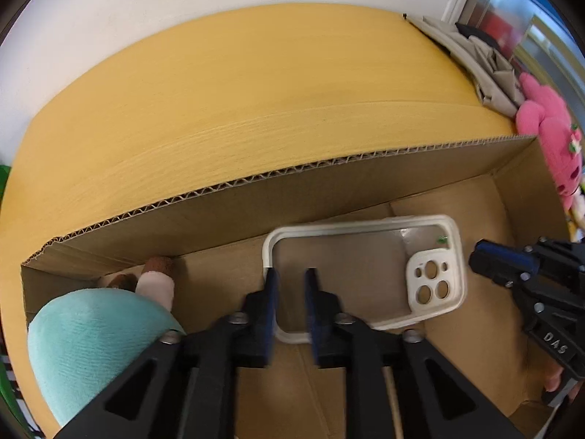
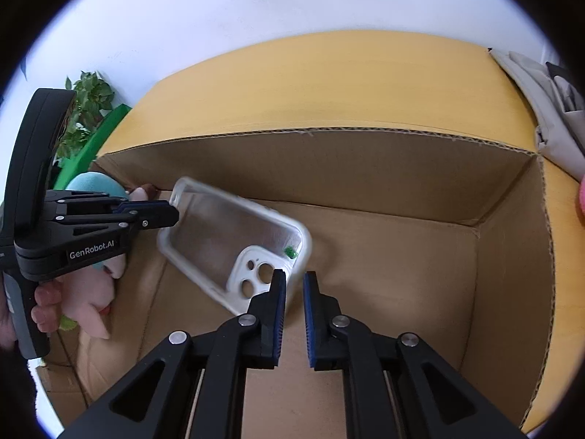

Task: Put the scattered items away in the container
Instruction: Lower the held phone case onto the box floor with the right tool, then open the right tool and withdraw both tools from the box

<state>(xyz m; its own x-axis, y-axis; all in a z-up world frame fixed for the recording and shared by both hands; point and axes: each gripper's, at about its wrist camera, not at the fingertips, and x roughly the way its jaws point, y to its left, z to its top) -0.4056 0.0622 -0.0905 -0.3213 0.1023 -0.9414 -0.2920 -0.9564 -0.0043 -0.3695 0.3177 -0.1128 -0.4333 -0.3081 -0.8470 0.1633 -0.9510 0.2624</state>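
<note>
I see the open brown cardboard box (image 2: 512,256) standing on the yellow wooden worktop (image 1: 237,91). The clear phone case with a white rim and white camera block (image 1: 365,274) is inside the box, above its floor. My left gripper (image 1: 290,281) has its jaws set narrow; one blue pad sits inside the short end of the case and the other outside it, but I cannot tell if they press the rim or only stand around it. In the right wrist view the case looks blurred and tilted, just at the tip of the left gripper. My right gripper (image 2: 292,285) is beside the camera end of the case, its jaws narrow with a gap and nothing between them. A teal and pink plush toy (image 1: 84,333) lies in the left corner of the box. A bright pink plush toy (image 1: 548,139) is outside the box, at its right side.
</note>
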